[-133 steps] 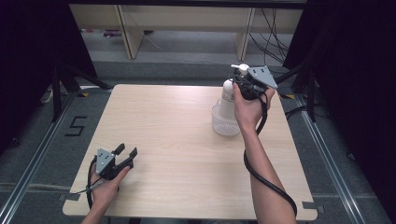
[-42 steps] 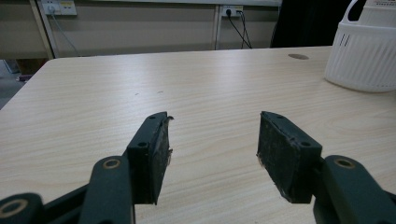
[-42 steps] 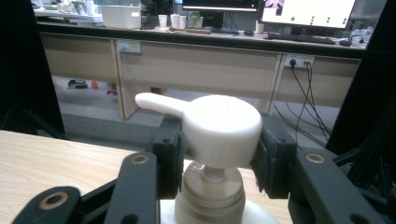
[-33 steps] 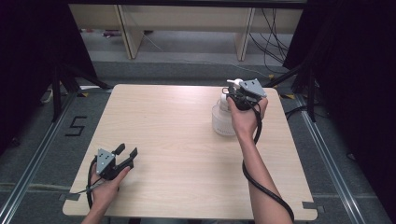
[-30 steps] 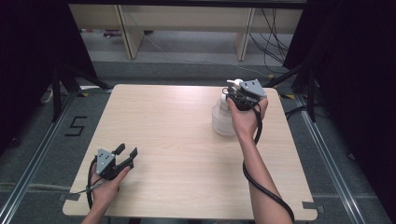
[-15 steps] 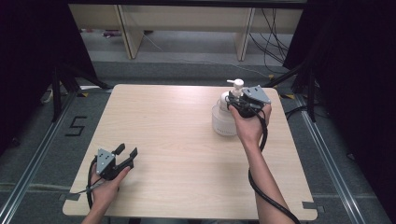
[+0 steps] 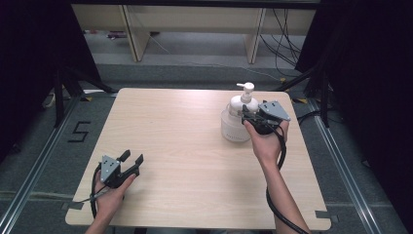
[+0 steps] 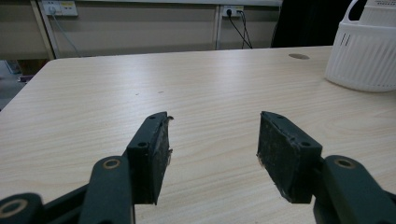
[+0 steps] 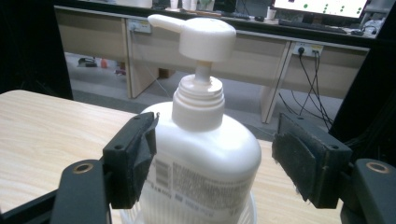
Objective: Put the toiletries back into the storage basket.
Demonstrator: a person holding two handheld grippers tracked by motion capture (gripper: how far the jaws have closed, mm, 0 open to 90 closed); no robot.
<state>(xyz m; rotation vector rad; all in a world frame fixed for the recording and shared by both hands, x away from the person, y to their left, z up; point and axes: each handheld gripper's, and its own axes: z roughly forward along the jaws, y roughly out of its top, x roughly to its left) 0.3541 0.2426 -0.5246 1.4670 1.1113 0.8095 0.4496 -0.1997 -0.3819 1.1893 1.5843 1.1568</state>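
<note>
high view, bottle: white pump bottle (image 7: 239, 112) stands in a white basket (image 7: 232, 132) at the table's (image 7: 195, 161) far right.
high view, right gripper (image 7: 249, 116): just beside the bottle, jaws apart.
high view, left gripper (image 7: 131, 161): near left corner, jaws apart, nothing between.
left gripper view: jaws wide over bare table (image 8: 196, 93); basket (image 8: 364, 56) far right.
right gripper view: jaws have just been opening; the bottle (image 9: 205, 154) is between them, the right pad clear of it.
</note>
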